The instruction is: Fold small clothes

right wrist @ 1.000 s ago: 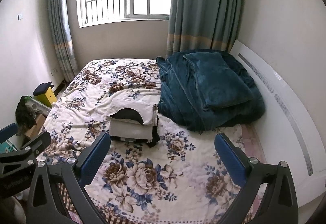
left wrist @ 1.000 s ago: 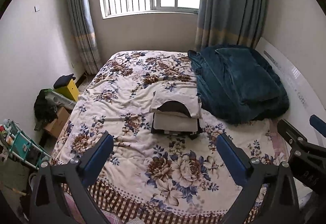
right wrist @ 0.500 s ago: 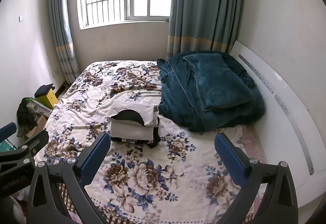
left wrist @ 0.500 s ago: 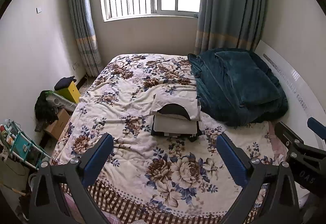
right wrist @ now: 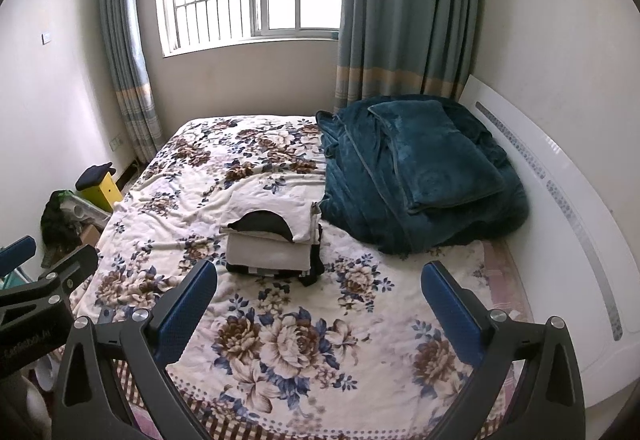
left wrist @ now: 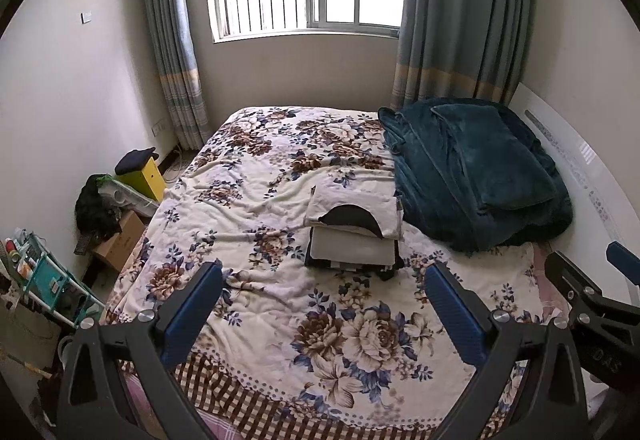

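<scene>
A stack of folded small clothes (left wrist: 354, 236), white and grey on top of black, sits in the middle of the floral bed cover (left wrist: 256, 207). It also shows in the right wrist view (right wrist: 274, 240). My left gripper (left wrist: 324, 304) is open and empty, held above the near end of the bed, well short of the stack. My right gripper (right wrist: 318, 298) is open and empty too, beside the left one. Each gripper shows at the edge of the other's view.
A heap of dark teal blankets (left wrist: 476, 171) lies on the bed's right side against the white headboard (right wrist: 560, 175). On the floor at left stand a yellow box (left wrist: 146, 179), a cardboard box (left wrist: 120, 240) and a teal cart (left wrist: 44, 280). A window is at the far wall.
Both grippers have pulled back and risen a little from the bed; the stack looks smaller and more of the room shows. Both jaws stay open. The stack has not moved.
</scene>
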Tool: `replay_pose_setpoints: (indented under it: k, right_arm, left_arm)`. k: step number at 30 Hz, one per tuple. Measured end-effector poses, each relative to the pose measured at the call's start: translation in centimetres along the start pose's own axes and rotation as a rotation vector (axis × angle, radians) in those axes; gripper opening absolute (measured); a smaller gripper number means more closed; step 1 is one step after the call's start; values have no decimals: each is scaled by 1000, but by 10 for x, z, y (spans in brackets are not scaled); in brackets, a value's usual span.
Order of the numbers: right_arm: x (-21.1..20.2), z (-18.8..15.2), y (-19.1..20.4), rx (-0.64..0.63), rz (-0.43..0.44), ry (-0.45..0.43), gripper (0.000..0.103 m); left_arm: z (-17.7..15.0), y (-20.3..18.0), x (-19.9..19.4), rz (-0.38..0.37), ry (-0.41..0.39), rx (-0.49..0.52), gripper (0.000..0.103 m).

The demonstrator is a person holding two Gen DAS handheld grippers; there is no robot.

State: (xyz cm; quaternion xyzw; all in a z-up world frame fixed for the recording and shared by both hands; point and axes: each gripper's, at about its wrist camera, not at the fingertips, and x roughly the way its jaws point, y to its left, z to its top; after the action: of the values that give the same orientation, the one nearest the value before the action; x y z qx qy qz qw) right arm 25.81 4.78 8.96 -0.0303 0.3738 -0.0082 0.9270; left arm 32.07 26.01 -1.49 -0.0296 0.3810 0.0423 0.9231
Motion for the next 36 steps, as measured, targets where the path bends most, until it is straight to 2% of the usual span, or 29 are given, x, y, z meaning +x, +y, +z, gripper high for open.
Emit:
replay_pose_setpoints:
  k: [36]
  right_arm:
    - [-5, -3, -4, 17, -5, -11, 103]
  left_arm:
    - [-4, -6, -8, -5, 7, 2, 103]
